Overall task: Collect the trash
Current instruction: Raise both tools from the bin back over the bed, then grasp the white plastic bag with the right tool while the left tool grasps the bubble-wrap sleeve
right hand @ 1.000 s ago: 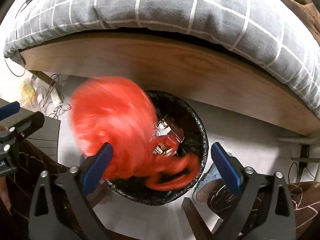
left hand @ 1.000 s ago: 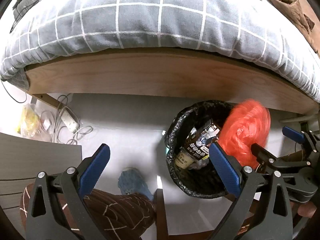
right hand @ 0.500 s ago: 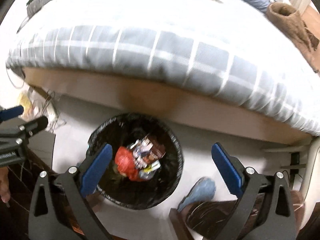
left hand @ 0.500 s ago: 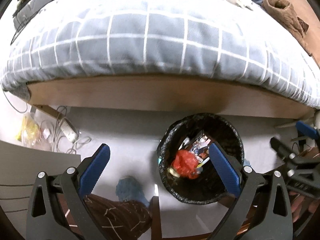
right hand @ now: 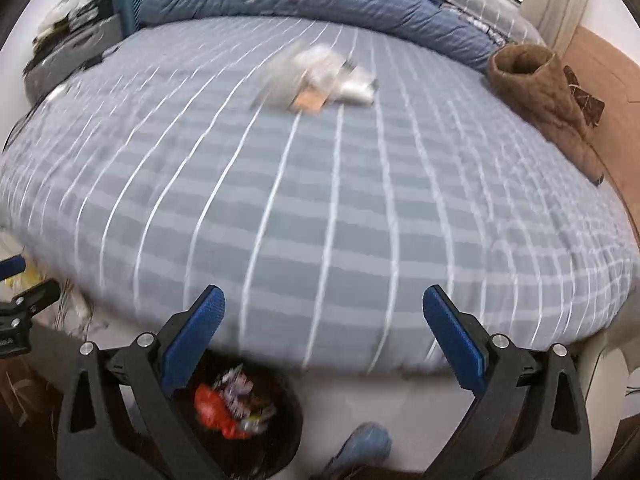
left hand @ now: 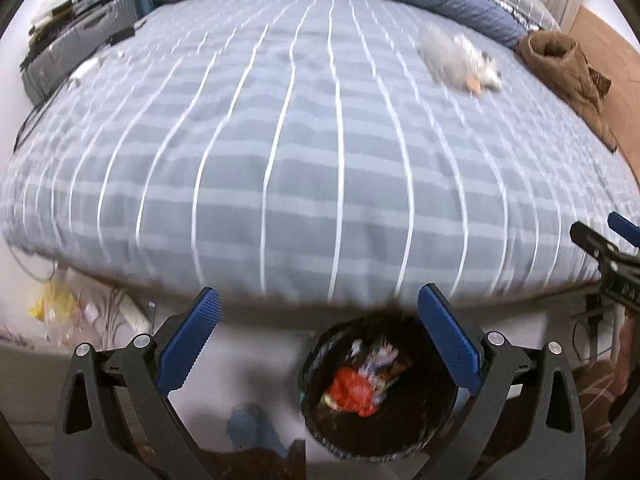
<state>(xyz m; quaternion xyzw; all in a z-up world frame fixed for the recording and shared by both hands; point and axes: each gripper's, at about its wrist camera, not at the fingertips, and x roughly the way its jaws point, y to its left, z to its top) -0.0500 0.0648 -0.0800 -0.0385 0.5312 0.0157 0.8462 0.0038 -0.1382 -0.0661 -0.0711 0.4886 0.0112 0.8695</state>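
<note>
Tongs: left tongs and right tongs are both standing spread wide, released, gripping nothing.
Trash bin: black-lined bin is sitting on the floor just beside the bed's edge; the left view is showing nearly its whole mouth between the fingers, while the right view is catching it low and partly behind the left blue pad.
Red bag: crumpled red plastic bag is lying inside the bin among blurred wrappers; it is showing in the right view too.
Floor: a blue slipper is resting near the bin; yellow packaging and cables are showing only in the left view.
Bed: grey checked cover is filling most of both views, blurred by motion.
Loose trash: a pale crumpled heap is lying well up the bed, clearer in the right view; a brown garment is lying near the bed's far right.
Change: a second ago the red bag was hanging blurred over the bin; now it is resting inside, and both cameras are looking higher, across the bed top.
</note>
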